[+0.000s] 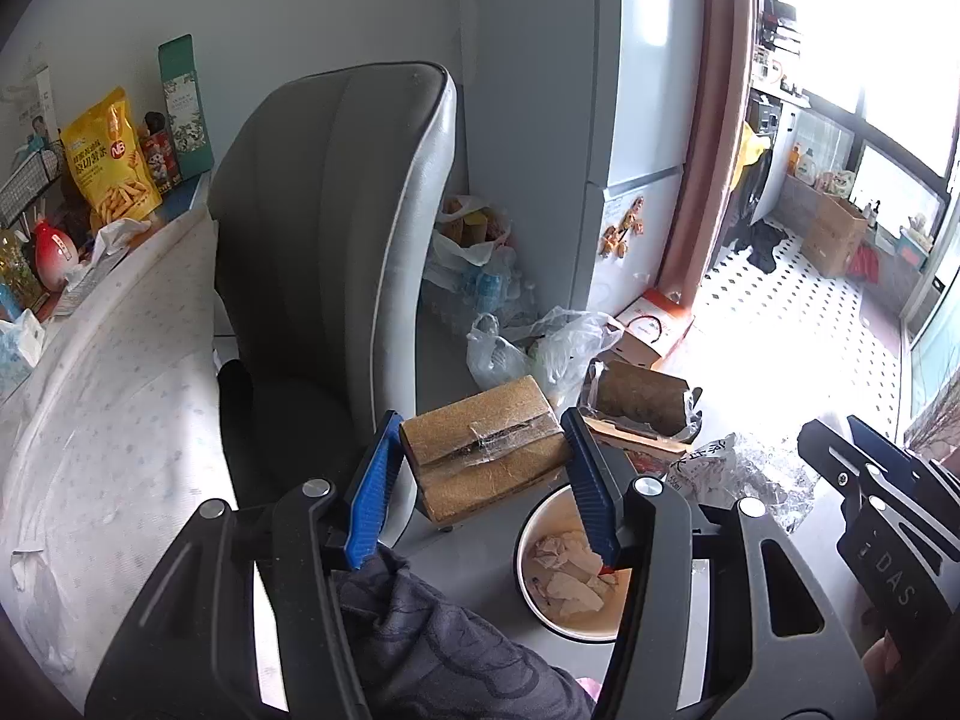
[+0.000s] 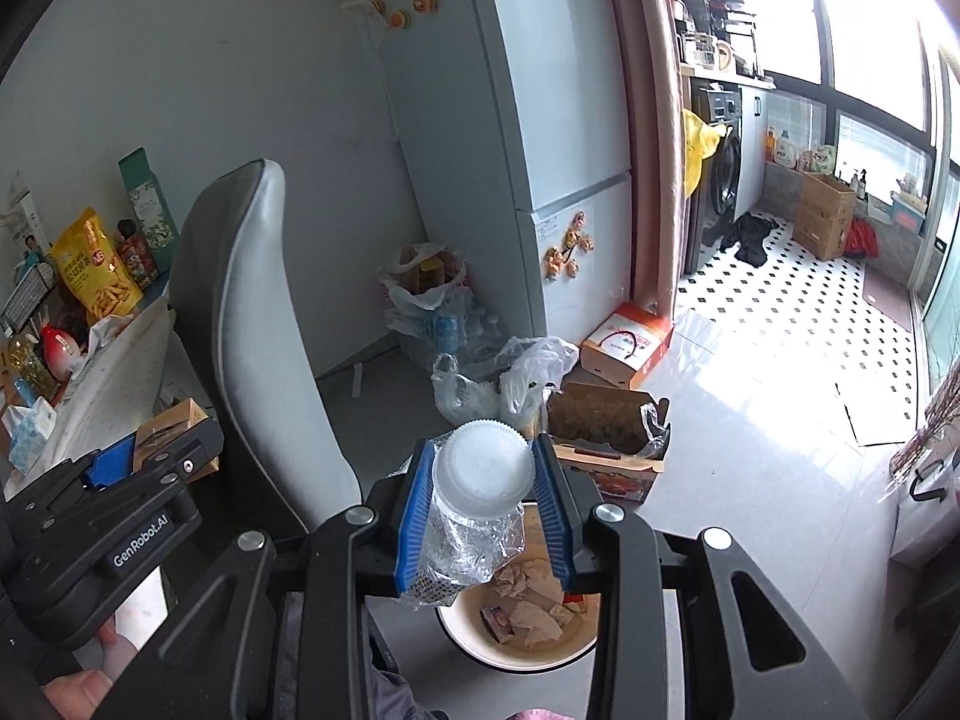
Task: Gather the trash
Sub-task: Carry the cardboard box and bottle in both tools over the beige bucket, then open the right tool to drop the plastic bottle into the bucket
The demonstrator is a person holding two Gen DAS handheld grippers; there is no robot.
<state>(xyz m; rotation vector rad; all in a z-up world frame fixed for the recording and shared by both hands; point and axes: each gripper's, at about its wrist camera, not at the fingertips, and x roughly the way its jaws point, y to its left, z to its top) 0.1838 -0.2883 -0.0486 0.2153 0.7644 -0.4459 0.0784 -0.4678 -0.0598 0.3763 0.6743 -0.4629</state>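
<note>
My left gripper [image 1: 480,438] is shut on a small brown cardboard box [image 1: 480,450] sealed with clear tape, its blue pads [image 1: 375,480] pressing both ends. My right gripper [image 2: 483,468] is shut on a crushed clear plastic bottle [image 2: 474,516] with a white ribbed cap facing the camera. Both hover above a round cream trash bin [image 1: 567,576] on the floor, holding crumpled brown paper. The bin [image 2: 522,618] lies just below the bottle. The right gripper [image 1: 864,462] shows at the right edge of the left view, with the crinkled bottle [image 1: 750,474] in front of it. The left gripper [image 2: 144,450] shows at the left of the right wrist view.
A grey office chair [image 1: 336,252] stands close on the left, beside a bed [image 1: 102,396] with a white cover. Plastic bags [image 2: 498,378], an open brown carton [image 2: 606,420] and an orange-white box [image 2: 630,342] crowd the floor by the fridge [image 2: 540,180]. A cluttered shelf [image 1: 108,162] sits far left.
</note>
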